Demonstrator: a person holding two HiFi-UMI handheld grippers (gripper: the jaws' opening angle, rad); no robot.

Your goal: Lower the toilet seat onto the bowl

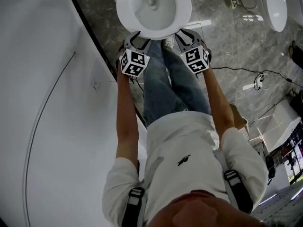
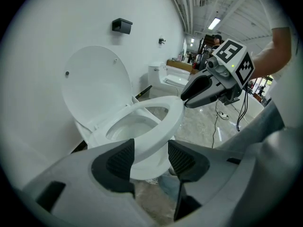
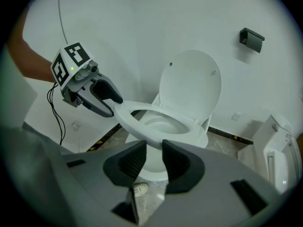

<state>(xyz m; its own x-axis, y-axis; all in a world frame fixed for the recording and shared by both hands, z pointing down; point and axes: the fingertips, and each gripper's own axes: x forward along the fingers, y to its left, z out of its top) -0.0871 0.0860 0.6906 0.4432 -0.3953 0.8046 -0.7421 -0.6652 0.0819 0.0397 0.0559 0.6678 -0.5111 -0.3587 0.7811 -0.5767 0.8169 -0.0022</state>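
Left tongs (image 2: 150,151) spread around the toilet seat (image 2: 165,119), right tongs (image 3: 154,156) pinching it, arms (image 1: 124,122) extended straight.

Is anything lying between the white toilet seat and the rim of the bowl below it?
Nothing visible does. The white plastic toilet seat appears slightly raised at its front above the white ceramic bowl, and the gap between them looks free.

White tee (image 1: 184,141), blue jeans (image 1: 170,79), blk straps (image 1: 136,203); grey left claw (image 1: 137,35), right claw (image 1: 186,33)
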